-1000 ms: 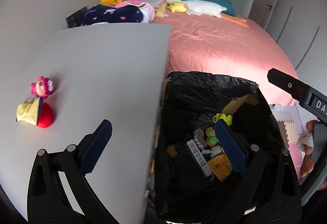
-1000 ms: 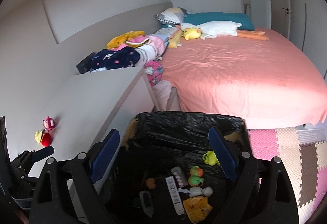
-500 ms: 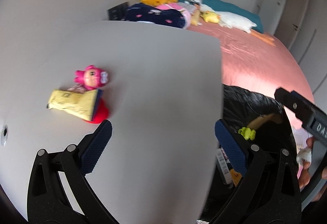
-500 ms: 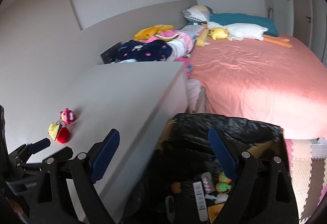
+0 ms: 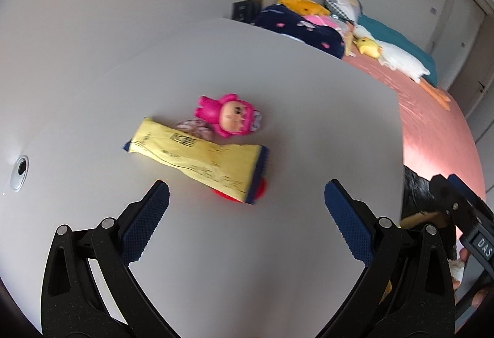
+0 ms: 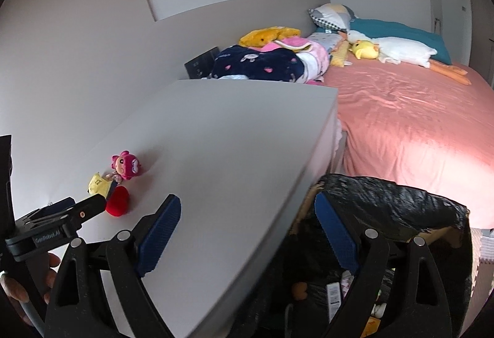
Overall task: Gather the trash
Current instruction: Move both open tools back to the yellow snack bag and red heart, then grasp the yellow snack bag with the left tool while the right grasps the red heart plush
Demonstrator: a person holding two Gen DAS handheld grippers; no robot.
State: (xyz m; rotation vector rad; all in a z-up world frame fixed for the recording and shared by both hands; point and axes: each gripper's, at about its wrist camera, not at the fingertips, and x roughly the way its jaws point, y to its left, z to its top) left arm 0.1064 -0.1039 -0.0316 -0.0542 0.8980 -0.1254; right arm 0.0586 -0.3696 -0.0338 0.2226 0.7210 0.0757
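**On the white desk: wrapper ahead of the parted left fingers**

On the white desk (image 5: pixel 278 85), a yellow snack wrapper (image 5: pixel 197 157) lies flat and slanted, just beyond the tips of the left gripper (image 5: pixel 247 199), roughly centred between them and not touching either. Left fingers (image 5: pixel 145 223) stand wide apart, nothing held. One wrapper end overlaps a red round object (image 5: pixel 257 191); a pink doll figure (image 5: pixel 230 118) lies touching the wrapper's far edge, with a small patterned item (image 5: pixel 194 126) beside it.

The right gripper (image 6: pixel 247 230) is held over the desk edge, fingers (image 6: pixel 159 230) wide apart and empty; one finger sits over the desk, the other over a black-lined trash bin (image 6: pixel 401 202) standing against the desk's side. The bin holds assorted small items, dim and hard to identify.

A cable hole (image 5: pixel 20 173) marks the desk's left. Beyond lie a pink bed (image 6: pixel 410 118), piled clothes (image 6: pixel 262 64), a yellow plush duck (image 6: pixel 366 49) and a teal pillow (image 6: pixel 398 29)
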